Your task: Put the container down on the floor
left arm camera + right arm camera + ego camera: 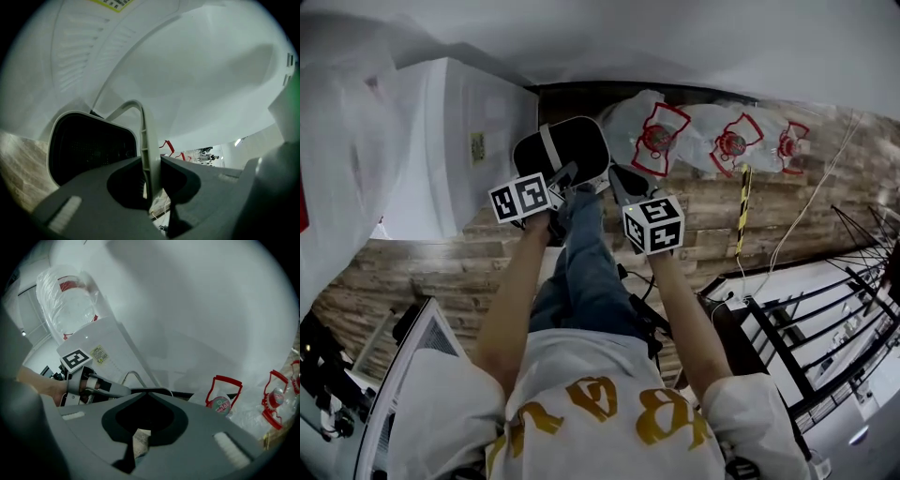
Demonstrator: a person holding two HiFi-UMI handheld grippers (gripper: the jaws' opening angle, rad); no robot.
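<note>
Left gripper clamps the white handle of the container; right gripper closed, empty; best lowered level and slowly onto the floor.

The left gripper has its jaws pressed together on the thin pale handle of the container, a dark bin with a white rim. The wood-patterned floor lies at lower left, and a large white surface fills the background.

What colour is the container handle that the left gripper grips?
The handle is pale greyish white; it shows best in the left gripper view.
</note>
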